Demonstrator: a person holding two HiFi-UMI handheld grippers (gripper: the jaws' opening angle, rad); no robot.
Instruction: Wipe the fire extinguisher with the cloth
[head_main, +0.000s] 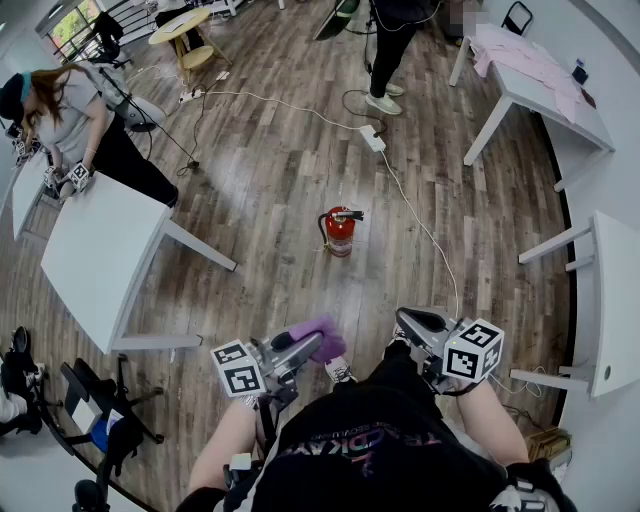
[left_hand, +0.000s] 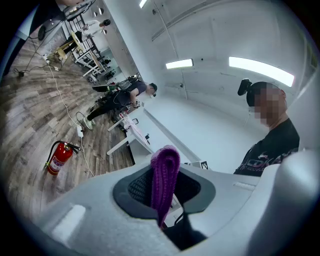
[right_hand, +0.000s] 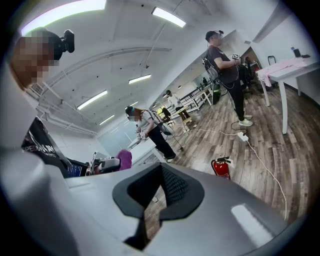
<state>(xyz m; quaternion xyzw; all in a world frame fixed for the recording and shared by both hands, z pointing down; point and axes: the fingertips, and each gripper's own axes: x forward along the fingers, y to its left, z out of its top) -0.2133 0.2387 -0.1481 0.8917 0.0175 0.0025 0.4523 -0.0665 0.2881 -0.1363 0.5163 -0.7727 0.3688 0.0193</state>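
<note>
Pinching the purple cloth (left_hand: 166, 172), the left gripper (head_main: 308, 350) holds it between its jaws; the right gripper (right_hand: 160, 192) is closed and empty. The red fire extinguisher (head_main: 340, 232) stands upright on the wooden floor (head_main: 270, 180), well apart from both.

purple cloth (left_hand: 165, 172), red fire extinguisher (head_main: 340, 232), grey-brown wood-grain floor (head_main: 280, 180), white tables (head_main: 95, 255)

Cannot read the label on the fire extinguisher (head_main: 340, 232): too small in every view. Cannot see its base in the right gripper view: masked by the body of the right claw (right_hand: 160, 192). Cannot trace the lower end of the cloth (left_hand: 165, 170): buried inside the left claw (left_hand: 165, 192). Cannot see the whole right-hand counter (head_main: 610, 300) or standing person (head_main: 390, 50): cropped by the head view's edges.
</note>
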